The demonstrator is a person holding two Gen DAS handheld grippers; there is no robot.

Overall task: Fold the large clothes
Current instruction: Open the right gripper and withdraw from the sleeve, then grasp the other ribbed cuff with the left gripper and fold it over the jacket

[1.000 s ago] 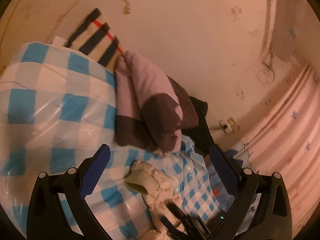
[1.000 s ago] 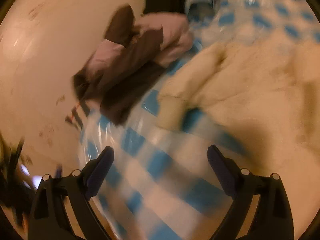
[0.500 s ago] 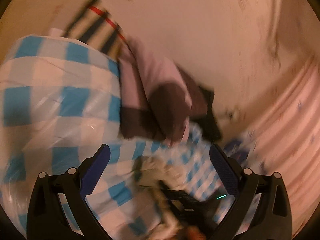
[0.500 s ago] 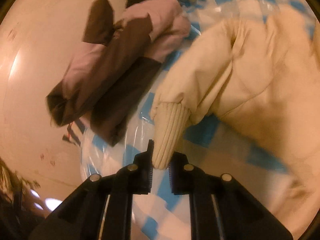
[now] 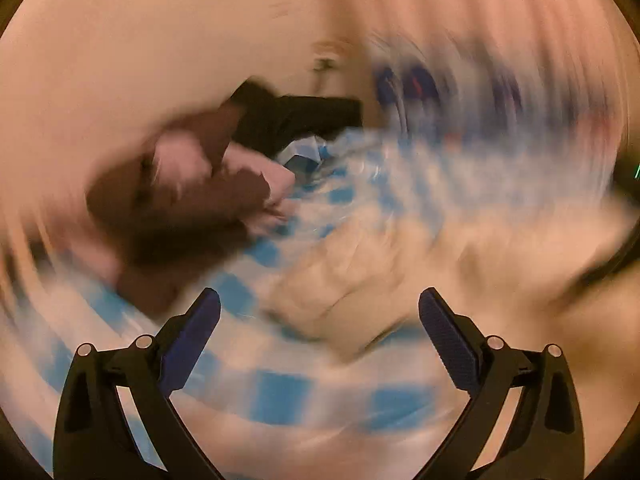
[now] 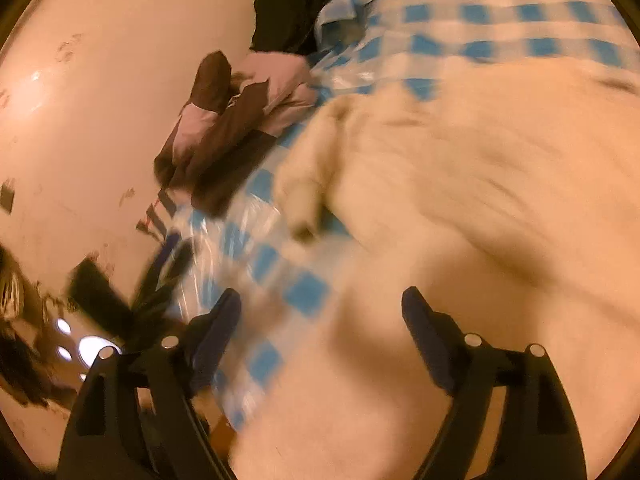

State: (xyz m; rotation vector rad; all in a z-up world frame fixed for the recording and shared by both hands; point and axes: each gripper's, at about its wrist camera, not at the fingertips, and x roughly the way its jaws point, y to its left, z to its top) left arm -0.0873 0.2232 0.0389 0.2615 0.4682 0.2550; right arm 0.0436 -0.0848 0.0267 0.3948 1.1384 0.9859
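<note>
Blurrily, cream jacket (image 6: 460,168) sprawled over blue-checked sheet (image 6: 500,12); ribbed cuff (image 6: 302,210) loose

cream jacket (image 6: 480,184); blue-white checked sheet (image 6: 500,12); pink-brown pillow (image 6: 224,120); black cloth (image 6: 288,4).

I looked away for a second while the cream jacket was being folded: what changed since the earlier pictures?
The right gripper, shut on the jacket's ribbed cuff half a second ago, has just opened and let it go; the cuff now lies farther off on the checkered cover. The left gripper swung toward the cream jacket, open as before. The brown-and-pink bedding stayed put.
</note>
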